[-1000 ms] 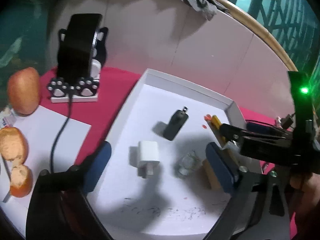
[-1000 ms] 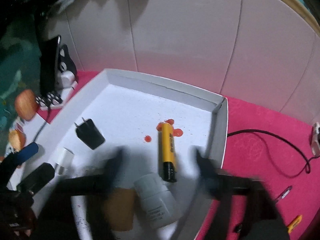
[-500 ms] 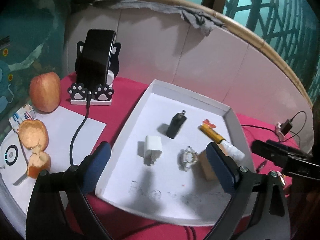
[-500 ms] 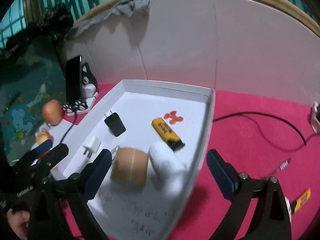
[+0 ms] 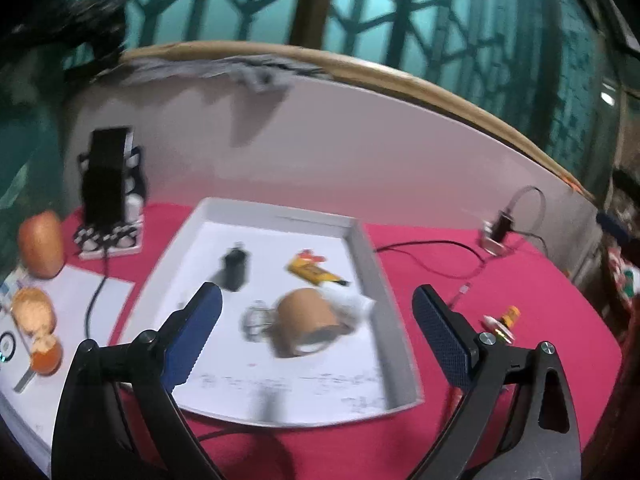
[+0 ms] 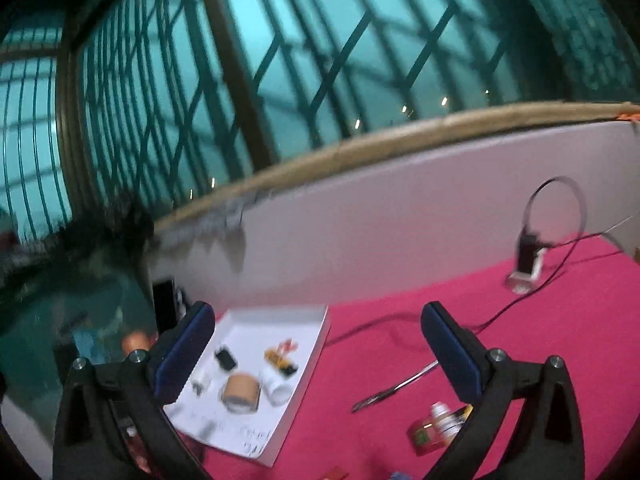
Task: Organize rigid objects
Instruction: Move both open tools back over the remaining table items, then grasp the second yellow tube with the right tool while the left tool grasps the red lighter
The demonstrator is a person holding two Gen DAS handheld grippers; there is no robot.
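Note:
A white tray on the pink tablecloth holds a brown tape roll, a white bottle, a yellow tube, a black charger and a clear clip. My left gripper is open and empty, held above the tray's near side. My right gripper is open and empty, raised high and pulled back; the tray shows small at lower left, with the tape roll and bottle in it.
A phone on a paw stand, an apple and peeled oranges sit left. A cable and plug lie right. A pen, small bottle and packets lie on the cloth at right.
Both grippers rose and pulled back from the tray. The right one let go of the tape roll and bottle, which now lie in the tray. The view now shows the window.

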